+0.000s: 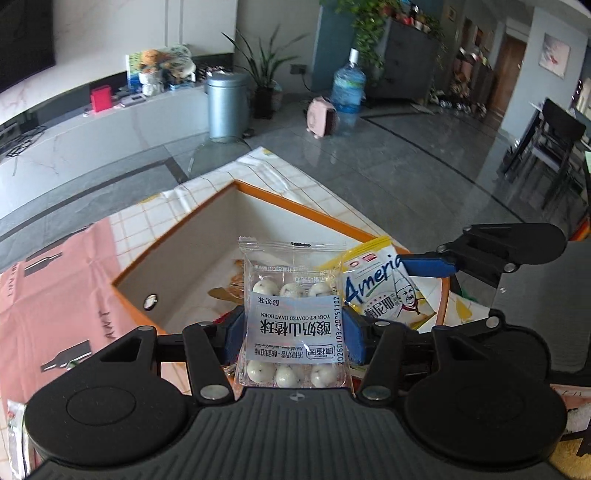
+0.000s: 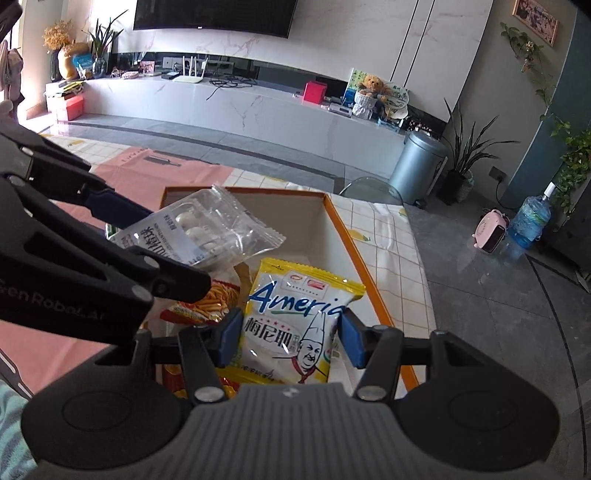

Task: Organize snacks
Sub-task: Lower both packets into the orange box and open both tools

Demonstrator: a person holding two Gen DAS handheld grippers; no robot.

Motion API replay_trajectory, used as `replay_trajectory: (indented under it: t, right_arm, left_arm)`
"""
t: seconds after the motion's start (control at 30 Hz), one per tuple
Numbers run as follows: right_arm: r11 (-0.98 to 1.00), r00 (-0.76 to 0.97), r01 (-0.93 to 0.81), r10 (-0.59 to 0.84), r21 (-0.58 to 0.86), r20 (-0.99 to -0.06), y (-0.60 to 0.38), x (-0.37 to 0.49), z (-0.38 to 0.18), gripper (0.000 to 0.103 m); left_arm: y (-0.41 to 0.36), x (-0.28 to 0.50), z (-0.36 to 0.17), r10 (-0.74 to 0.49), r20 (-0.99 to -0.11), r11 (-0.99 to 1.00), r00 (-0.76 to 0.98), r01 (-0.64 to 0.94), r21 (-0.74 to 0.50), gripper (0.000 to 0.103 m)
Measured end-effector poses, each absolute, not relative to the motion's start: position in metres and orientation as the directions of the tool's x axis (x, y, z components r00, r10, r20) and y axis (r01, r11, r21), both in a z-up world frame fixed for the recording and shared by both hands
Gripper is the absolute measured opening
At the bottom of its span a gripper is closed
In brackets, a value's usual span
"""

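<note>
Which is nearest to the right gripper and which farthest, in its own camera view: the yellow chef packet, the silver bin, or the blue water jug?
1. Yellow chef packet: clamped in the right gripper, over the orange-rimmed box.
2. Silver bin: on the floor past the table, upper right.
3. Blue water jug: farthest, far right by the wall.

A home living room: wall television (image 2: 214,14), marble media console (image 2: 258,107), houseplants (image 1: 264,70).

The box (image 2: 334,218) sits on the counter (image 2: 388,236) with a fries packet (image 2: 210,299) inside. Above it hang two packets — the hawthorn ball packet (image 1: 295,317) between the left gripper's (image 1: 293,334) pads, the chef packet (image 2: 295,325) just to its right, between the right gripper's (image 2: 286,338) pads.
</note>
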State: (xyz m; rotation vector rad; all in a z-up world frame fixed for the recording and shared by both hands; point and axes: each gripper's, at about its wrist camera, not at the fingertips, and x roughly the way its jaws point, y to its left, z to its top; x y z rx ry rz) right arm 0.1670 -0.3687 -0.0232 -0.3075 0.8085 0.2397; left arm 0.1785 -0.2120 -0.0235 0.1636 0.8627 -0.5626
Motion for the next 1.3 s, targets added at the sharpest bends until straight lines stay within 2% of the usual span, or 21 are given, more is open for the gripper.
replay_trajectory:
  t: [0.33,0.83,1.27,1.3]
  right_arm:
    - [0.918,0.546,-0.367,0.082,-0.15,-0.833,-0.378,0.211,-0.066,0.054]
    - [0.904,0.43,-0.403,0.054,-0.139,-0.901,-0.371,0.23,-0.101,0.054]
    - [0.904,0.428,-0.396,0.024,-0.163,-0.904,-0.373,0.23,-0.098,0.055]
    - [0.904,0.428,-0.395,0.022,-0.165,-0.904,-0.373,0.229,-0.098,0.055]
  left_arm:
    - [-0.227,0.209,-0.065,-0.357,-0.846,0.818,0.396,0.57,-0.078,0.062]
    - [-0.243,0.228,-0.094,-0.222,-0.917,0.818,0.331,0.576,0.01,0.066]
    - [-0.239,0.227,-0.086,-0.233,-0.902,0.832,0.363,0.554,0.008,0.072]
    - [-0.238,0.226,-0.083,-0.239,-0.898,0.833,0.371,0.553,0.007,0.075]
